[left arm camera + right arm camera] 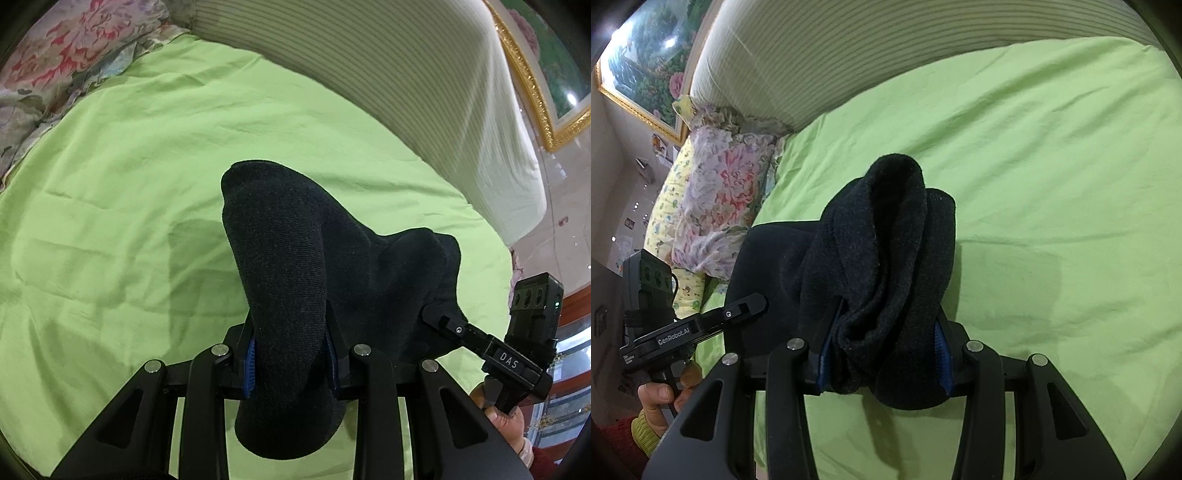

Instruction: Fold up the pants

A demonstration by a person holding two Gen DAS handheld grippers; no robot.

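Dark pants [295, 258], bunched into thick folds, raised above the green sheet [129, 184] and strung between both tools. Clamped in the left gripper [290, 363]: blue pads [250, 369] pressed on either side of a fat roll of cloth, jaws partly apart around its bulk. Clamped likewise in the right gripper [882, 362]: a wider wad of several layers wedged between its pads [942, 354], jaws parted somewhat more. Seen from the left wrist, the right gripper's finger buried in the cloth's far corner at the right; seen from the right wrist, the left gripper's finger reaching into the cloth at the left. Cloth rising ahead of each pair of jaws and drooping a little behind them. Plenty of bare, lightly creased sheet beyond the bundle. Bounded by a striped headboard [424, 92] at the far side and a floral pillow [720, 184] at one corner.
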